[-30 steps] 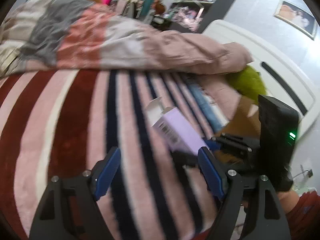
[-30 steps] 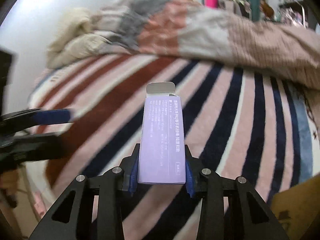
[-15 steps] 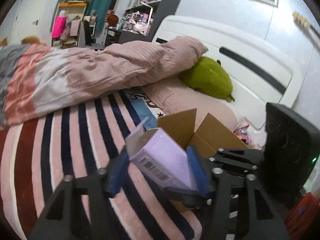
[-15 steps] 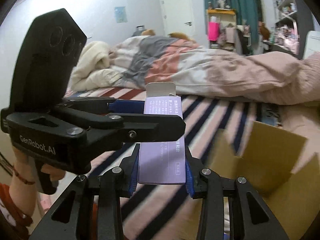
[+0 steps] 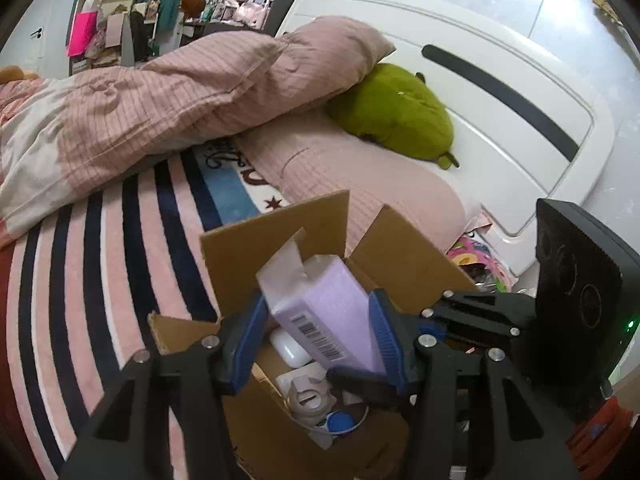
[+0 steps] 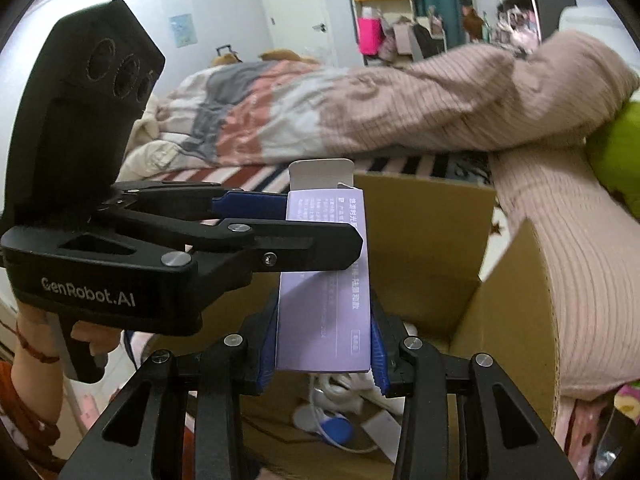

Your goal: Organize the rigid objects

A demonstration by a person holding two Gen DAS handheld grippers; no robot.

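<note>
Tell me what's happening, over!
Both grippers, right and left, shut on purple box. Box over open cardboard box. Small items already inside.

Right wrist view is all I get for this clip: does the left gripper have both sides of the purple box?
Observer: Yes; in the left wrist view the left gripper has a pad against each side of the purple box.
Operator: Any marking on the face I can't see?
Observer: A barcode runs along that side.
Operator: What lies right beneath it in the cardboard box?
Observer: A white rounded case.
</note>
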